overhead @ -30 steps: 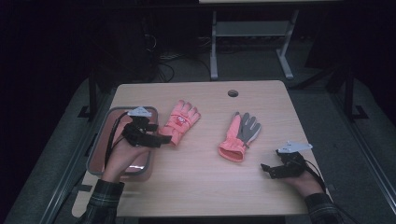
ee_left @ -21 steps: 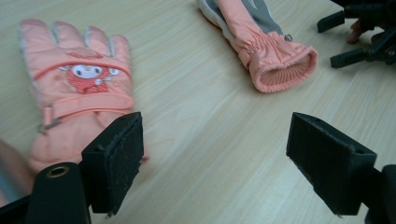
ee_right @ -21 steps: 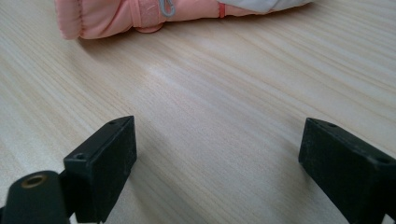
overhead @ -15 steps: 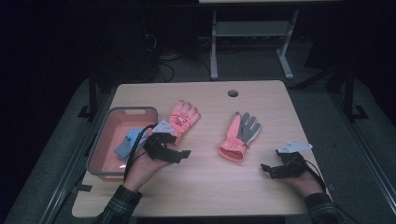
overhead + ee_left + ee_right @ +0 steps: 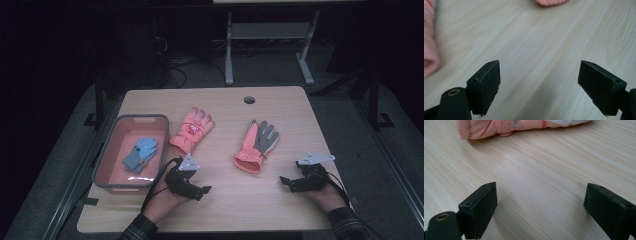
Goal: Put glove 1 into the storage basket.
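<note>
A pink tray (image 5: 111, 152) sits at the table's left with a pair of small blue gloves (image 5: 140, 154) inside it. Just right of the tray lies a pink glove (image 5: 192, 129). A pink and grey glove (image 5: 257, 141) lies near the middle right, and its cuff (image 5: 499, 127) shows at the top of the right gripper view. My left gripper (image 5: 201, 189) rests low on the wood near the front edge, open and empty, its jaws (image 5: 539, 87) wide apart. My right gripper (image 5: 286, 181) sits at the front right, open too, pointing left toward the pink and grey glove.
The light wooden table (image 5: 220, 200) has a round cable hole (image 5: 249, 100) near its far edge. Behind the table stand a metal desk frame (image 5: 267, 45) and cables on a dark floor. A pink cuff edge (image 5: 430, 50) lies left of my left jaws.
My left gripper has left the tray and come right and forward onto the bare wood, leaving the blue gloves in the tray. The right gripper has stayed put.
</note>
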Demonstrator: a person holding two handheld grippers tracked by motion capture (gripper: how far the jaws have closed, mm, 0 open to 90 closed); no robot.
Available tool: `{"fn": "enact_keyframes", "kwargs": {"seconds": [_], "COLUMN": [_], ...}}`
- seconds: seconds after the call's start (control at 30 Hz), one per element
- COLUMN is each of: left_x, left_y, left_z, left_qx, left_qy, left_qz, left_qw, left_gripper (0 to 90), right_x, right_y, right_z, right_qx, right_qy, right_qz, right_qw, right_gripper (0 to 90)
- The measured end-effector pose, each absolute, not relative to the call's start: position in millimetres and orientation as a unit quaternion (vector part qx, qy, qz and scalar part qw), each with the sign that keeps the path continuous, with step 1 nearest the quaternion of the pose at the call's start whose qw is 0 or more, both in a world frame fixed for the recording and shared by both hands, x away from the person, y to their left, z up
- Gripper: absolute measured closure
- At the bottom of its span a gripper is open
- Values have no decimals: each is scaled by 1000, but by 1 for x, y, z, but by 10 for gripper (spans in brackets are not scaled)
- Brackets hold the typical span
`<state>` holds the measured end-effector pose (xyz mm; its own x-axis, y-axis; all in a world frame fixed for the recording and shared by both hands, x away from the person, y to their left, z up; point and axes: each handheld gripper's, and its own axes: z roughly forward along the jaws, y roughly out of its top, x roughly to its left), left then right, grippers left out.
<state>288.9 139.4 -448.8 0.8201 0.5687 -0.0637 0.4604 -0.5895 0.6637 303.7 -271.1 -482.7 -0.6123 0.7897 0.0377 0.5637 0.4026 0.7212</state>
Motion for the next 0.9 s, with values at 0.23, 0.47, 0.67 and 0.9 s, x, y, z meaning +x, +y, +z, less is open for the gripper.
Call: {"fn": "enact_keyframes", "kwargs": {"seconds": [0.23,0.47,0.67,0.9], "left_x": [287,286,286,285], "left_y": [136,145,146,147], "left_z": [-469,-477,-477,-478], "left_qx": [891,883,884,887], "left_qy": [283,262,254,246], "left_qz": [96,113,108,101], "left_qw": [342,373,376,378], "left_gripper": [154,124,125,125], "right_x": [304,304,303,310], "right_y": [-271,-272,-271,-259], "right_z": [-483,-481,-467,-449], "right_qx": [411,410,419,419], "right_qy": [823,824,822,820], "right_qz": [360,357,354,364], "right_qw": [157,158,155,141], "right_gripper": [113,143,396,788]}}
